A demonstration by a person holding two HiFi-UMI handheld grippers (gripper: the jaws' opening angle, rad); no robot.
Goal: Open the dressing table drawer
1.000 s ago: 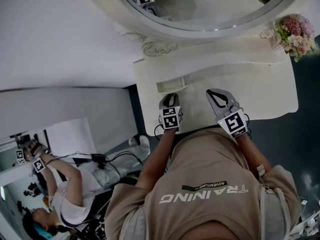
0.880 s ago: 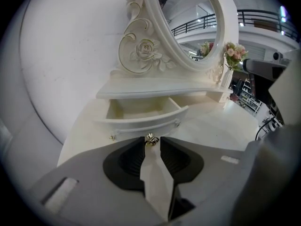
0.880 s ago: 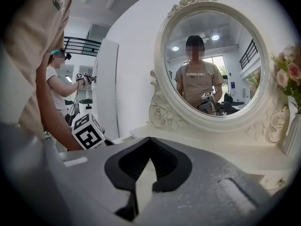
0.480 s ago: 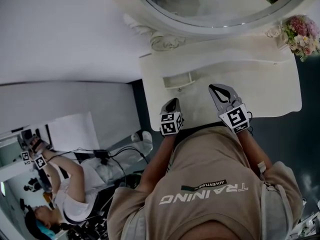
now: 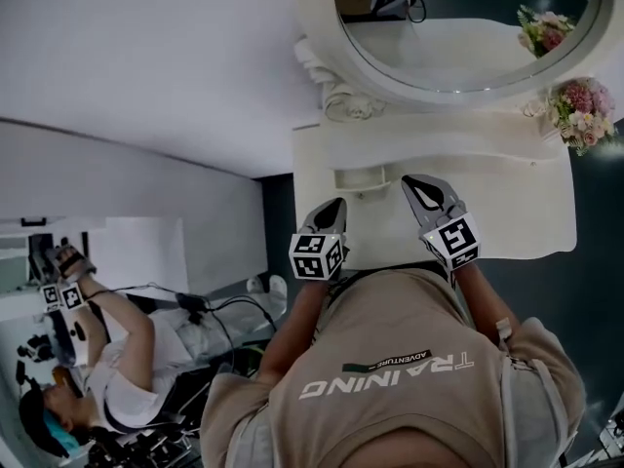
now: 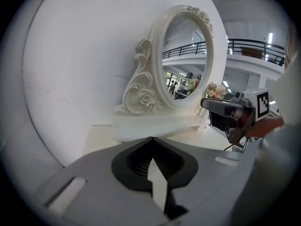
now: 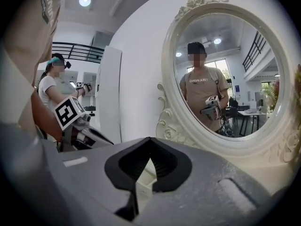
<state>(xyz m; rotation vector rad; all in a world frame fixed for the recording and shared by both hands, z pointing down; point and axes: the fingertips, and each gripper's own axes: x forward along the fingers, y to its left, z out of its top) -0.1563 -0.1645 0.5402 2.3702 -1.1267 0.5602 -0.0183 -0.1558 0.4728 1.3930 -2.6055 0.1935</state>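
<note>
The white dressing table (image 5: 507, 213) stands under an oval mirror (image 5: 458, 27). A small drawer (image 5: 363, 176) juts forward from the low raised shelf (image 6: 155, 126) below the mirror. My left gripper (image 5: 331, 208) hovers over the table's front left part, short of the drawer, shut with nothing between its jaws. In its own view the left gripper (image 6: 151, 140) points at the shelf and the mirror (image 6: 186, 60). My right gripper (image 5: 421, 185) hangs over the table to the right of the drawer. In its own view the right gripper (image 7: 150, 139) is shut and empty, facing the mirror (image 7: 225, 79).
Pink flowers (image 5: 580, 110) stand at the table's right end. A white wall (image 5: 146, 57) runs behind and to the left, with dark floor (image 5: 595, 291) on the right. Another person (image 5: 107, 359) sits at the lower left with grippers.
My left gripper has drawn back from the small drawer toward the table's front edge and risen. The right gripper has lifted a little. The head view has swung, showing more of the mirror.
</note>
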